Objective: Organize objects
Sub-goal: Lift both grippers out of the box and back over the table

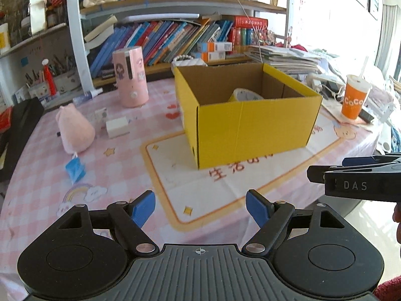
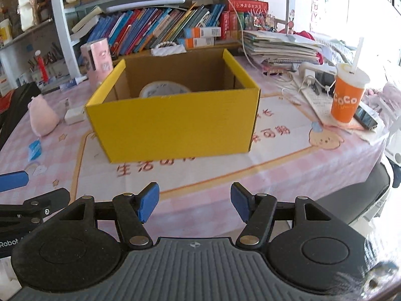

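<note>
Left wrist view: the left gripper (image 1: 200,207) hangs wide open and empty over the tablecloth (image 1: 37,188), short of the yellow box (image 1: 250,130), where a tape roll (image 1: 246,94) already lies. The right gripper (image 2: 195,204), also empty and roughly half open, faces the same box. Loose items (a pink plush (image 1: 75,130), a white block (image 1: 117,126), a blue packet (image 1: 75,170)) lie well left; a sideways sweep toward them could topple the pink canister (image 1: 130,76) or nudge the light box.

- Daylight from right of yellow box (image 1: 250,115), window side blown out.
- Fisheye bends shelves behind the box.
- Slight blur; soft shadow under it.
</note>
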A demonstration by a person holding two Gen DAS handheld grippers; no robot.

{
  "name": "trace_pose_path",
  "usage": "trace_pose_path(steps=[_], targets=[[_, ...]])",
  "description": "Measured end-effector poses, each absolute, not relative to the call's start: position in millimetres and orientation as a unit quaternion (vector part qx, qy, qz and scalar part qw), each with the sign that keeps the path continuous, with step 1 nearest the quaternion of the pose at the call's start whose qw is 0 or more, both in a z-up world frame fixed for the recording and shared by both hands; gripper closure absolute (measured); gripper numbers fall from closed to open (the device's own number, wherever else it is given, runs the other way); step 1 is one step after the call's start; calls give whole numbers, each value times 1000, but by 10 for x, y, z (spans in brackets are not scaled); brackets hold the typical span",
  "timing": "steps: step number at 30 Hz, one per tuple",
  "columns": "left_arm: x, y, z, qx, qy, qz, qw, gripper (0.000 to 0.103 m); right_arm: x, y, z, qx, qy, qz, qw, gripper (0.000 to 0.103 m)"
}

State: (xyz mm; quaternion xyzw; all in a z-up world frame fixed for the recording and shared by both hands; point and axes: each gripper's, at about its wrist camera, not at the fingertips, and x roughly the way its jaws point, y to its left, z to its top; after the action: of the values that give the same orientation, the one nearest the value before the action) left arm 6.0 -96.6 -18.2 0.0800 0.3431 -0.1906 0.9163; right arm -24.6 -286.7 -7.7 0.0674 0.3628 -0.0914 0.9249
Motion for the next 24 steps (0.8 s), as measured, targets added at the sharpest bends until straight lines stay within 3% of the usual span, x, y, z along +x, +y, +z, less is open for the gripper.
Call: trace_pose_path(steps=[24], targets=[[-230, -355, -232, 73, 363, -157, 916, 21, -433, -2132, -129, 43, 374, -28, 926, 39]])
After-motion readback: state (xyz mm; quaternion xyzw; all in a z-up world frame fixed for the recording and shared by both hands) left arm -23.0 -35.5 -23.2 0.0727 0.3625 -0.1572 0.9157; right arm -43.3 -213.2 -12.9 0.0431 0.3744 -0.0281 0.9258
